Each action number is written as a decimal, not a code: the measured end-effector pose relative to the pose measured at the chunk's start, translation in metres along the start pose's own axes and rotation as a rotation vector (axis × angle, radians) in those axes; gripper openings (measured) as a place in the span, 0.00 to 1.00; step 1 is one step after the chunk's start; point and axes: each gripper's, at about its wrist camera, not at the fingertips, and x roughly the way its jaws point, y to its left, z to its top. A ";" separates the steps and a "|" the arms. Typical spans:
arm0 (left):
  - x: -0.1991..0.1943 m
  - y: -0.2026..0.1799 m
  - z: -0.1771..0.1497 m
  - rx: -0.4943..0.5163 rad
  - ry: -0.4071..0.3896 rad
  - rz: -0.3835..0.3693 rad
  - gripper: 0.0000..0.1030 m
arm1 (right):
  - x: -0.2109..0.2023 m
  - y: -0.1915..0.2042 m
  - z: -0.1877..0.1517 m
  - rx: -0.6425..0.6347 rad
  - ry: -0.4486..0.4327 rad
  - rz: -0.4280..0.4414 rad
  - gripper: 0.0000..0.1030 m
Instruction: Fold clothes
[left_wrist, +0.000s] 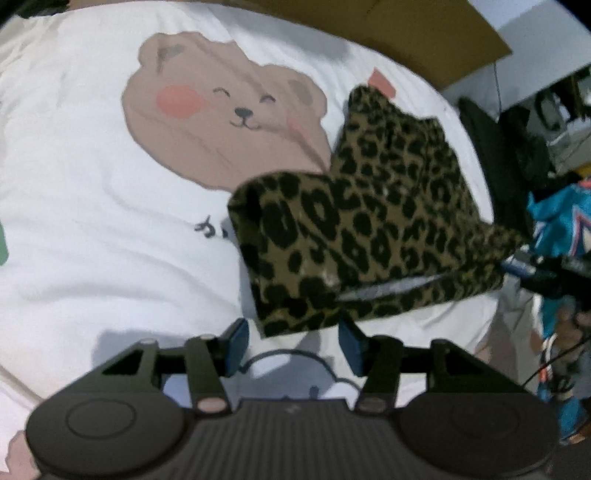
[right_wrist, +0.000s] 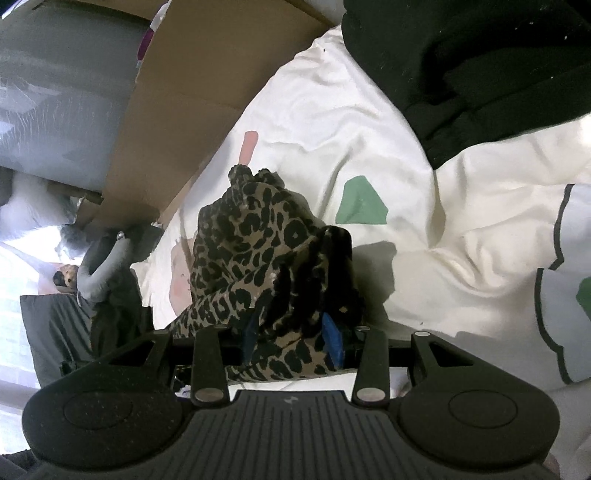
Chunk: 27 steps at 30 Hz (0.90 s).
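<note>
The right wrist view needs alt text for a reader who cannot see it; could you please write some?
The right gripper is shut on a bunched leopard-print garment, its blue-padded fingers pinching the fabric above a white printed bedsheet. A black garment lies at upper right, cardboard at upper left.

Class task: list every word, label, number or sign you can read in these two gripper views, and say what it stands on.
No text reads clearly.
Dark handwritten marks on the white bedsheet, below the bear print: partly hidden by the leopard-print garment, too blurred to read.
Small pale mark on the left gripper body: a logo, not letters.
The same mark on the right gripper body: not letters.
</note>
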 end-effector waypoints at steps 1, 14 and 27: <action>0.003 0.000 -0.001 0.005 0.000 0.008 0.54 | 0.000 0.000 0.000 -0.001 -0.001 0.000 0.40; 0.002 0.010 0.013 -0.044 -0.026 -0.019 0.12 | 0.007 0.000 0.012 0.016 -0.021 0.027 0.39; -0.032 0.006 0.068 0.006 -0.105 -0.004 0.09 | 0.011 0.002 0.026 0.041 -0.055 0.071 0.11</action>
